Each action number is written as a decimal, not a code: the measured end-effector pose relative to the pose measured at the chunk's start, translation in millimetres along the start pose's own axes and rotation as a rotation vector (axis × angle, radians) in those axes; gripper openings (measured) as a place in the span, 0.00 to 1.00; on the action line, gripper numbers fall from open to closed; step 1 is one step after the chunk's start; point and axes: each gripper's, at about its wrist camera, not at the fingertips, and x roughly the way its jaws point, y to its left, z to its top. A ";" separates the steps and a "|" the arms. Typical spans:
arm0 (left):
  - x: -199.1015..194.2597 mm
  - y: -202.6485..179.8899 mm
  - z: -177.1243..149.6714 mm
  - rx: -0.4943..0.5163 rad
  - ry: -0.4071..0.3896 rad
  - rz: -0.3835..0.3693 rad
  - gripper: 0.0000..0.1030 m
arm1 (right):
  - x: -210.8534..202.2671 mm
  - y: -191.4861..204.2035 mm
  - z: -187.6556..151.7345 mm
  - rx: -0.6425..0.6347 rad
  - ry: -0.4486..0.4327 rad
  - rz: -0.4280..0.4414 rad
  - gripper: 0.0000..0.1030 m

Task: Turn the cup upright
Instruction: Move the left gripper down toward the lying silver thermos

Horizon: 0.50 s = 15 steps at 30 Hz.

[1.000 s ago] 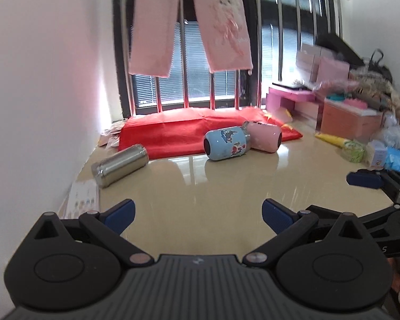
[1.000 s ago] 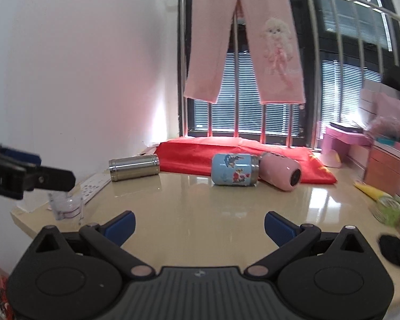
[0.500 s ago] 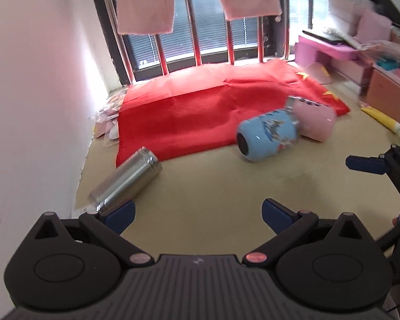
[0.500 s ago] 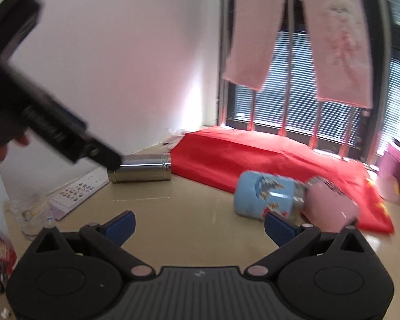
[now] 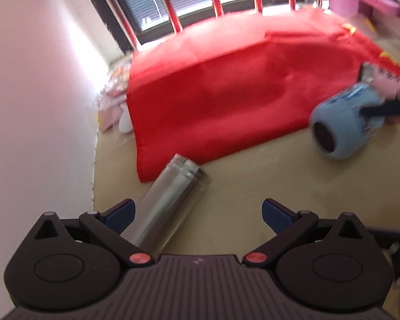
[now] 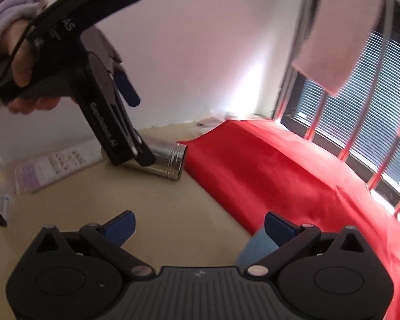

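L gripper (image 5: 197,212) is wide open w/ nothing held; the steel cup (image 5: 168,202) lies on its side on the table (image 5: 253,176), its lower end between the blue fingertips (image 5: 120,212), close by the L one, body running up toward 1 o'clock. Can't tell if the finger touches it. Its far end sits just beside the near edge of the red cloth (image 5: 226,93).

In the R wrist view the L gripper (image 6: 140,130) comes down from 10 o'clock, held in a hand (image 6: 21,61), tips right at the steel cup (image 6: 165,160).

R gripper (image 6: 198,225) also wide open, empty. A blue cup (image 6: 256,248) shows at 4 o'clock behind its R finger, partly hidden. In the L view the blue cup (image 5: 344,125) lies on its side at 2 o'clock, dark mouth facing the camera, w/ a pink cup (image 5: 386,82) just behind it.
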 end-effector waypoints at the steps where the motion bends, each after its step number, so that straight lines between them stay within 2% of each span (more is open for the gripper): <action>1: 8.7 4.5 0.5 -0.001 0.018 0.005 1.00 | 6.8 -3.8 5.1 -0.020 0.011 0.008 1.00; 6: 40.9 16.6 0.6 0.042 0.056 0.039 1.00 | 35.1 -19.1 18.9 -0.033 0.051 0.073 1.00; 10: 60.1 20.8 -2.5 0.118 0.093 0.055 1.00 | 50.7 -20.5 22.5 -0.072 0.063 0.106 1.00; 15: 84.2 22.0 -10.8 0.186 0.137 -0.001 0.99 | 65.1 -18.8 24.2 -0.074 0.074 0.122 1.00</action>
